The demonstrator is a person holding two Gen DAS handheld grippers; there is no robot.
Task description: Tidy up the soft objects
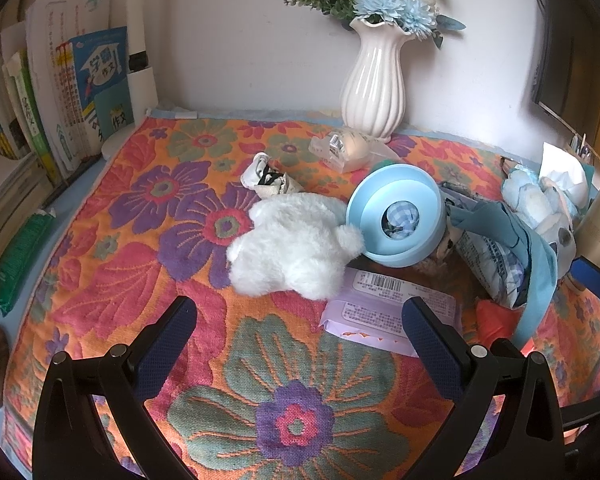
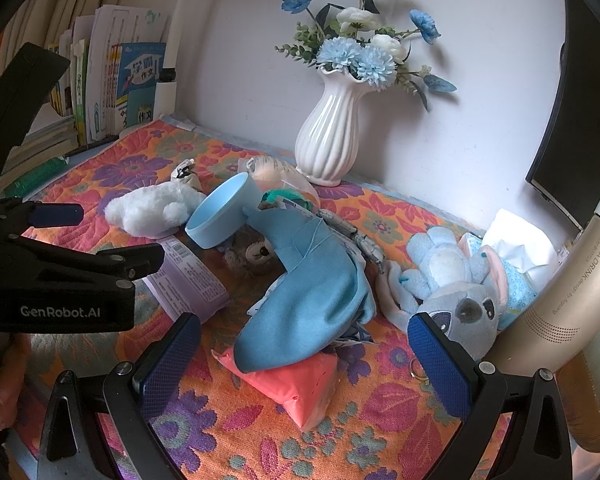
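both grippers hang released and empty: the left gripper (image 1: pixel 300 340) faces the white plush (image 1: pixel 296 240) on the flowered tabletop (image 1: pixel 148 216), the right gripper (image 2: pixel 304 356) the blue cloth (image 2: pixel 312 292) draped over a pink packet (image 2: pixel 300 384), likely next picks.

The left gripper (image 1: pixel 300 332) is held wide open. The right gripper (image 2: pixel 304 344) is likewise spread, empty.
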